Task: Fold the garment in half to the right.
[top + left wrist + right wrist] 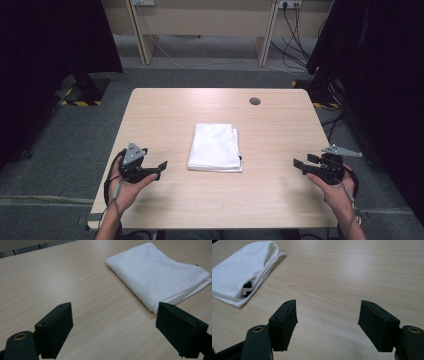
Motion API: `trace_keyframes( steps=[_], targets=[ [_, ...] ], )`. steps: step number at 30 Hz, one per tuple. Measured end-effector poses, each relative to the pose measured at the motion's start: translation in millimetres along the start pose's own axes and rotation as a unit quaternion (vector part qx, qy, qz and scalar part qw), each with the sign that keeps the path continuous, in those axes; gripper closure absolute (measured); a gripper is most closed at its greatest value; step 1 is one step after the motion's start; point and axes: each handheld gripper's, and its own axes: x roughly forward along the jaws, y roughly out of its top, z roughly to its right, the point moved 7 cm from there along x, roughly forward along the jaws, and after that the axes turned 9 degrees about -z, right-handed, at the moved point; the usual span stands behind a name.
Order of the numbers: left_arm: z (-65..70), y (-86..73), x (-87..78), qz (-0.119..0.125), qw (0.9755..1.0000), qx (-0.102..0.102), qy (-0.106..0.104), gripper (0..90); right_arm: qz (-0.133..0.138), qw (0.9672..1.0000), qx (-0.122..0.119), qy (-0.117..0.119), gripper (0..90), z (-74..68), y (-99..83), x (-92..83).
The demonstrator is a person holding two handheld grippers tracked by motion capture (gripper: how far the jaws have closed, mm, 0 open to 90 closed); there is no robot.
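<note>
Bare table (280, 150) either side of folded white cloth (215, 147) (the lone obstacle)

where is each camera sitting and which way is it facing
High view: above the person's side, looking forward and down on the table; both hands show, left gripper, right gripper.
Left gripper view: rides the left gripper, looking over its open jaws toward the folded white cloth.
Right gripper view: rides the right gripper, jaws open.
All three share the cloth.

Grey carpet floor (75, 150), black curtains (50, 45)
</note>
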Motion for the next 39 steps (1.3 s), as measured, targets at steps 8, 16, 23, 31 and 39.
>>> trace_keyframes(
  steps=[8, 16, 23, 31, 39],
  targets=[
    [-2.7, -5.7, -1.1, -0.003, 1.0, -0.003, 0.007, 14.3, 0.006, 0.9999, 0.011, -0.006, 30.6, 6.2, -5.4, -3.9],
    [-14.7, -9.1, -10.3, 0.009, 0.9994, -0.023, 0.023, 14.2, 0.011, 0.9996, 0.021, -0.015, 30.5, 14.8, -10.1, -7.8],
    [-21.3, -12.6, -15.0, 0.013, 0.9989, -0.032, 0.031, 14.2, 0.015, 0.9992, 0.031, -0.022, 30.5, 22.5, -14.9, -10.4],
    [-23.9, -16.8, -14.2, 0.013, 0.9987, -0.037, 0.033, 14.2, 0.02, 0.9987, 0.036, -0.029, 30.5, 28.6, -17.1, -12.4],
    [-28.8, -20.2, -12.8, 0.013, 0.9985, -0.04, 0.036, 14.2, 0.022, 0.9982, 0.043, -0.035, 30.3, 34.1, -21.1, -11.1]
  ],
)
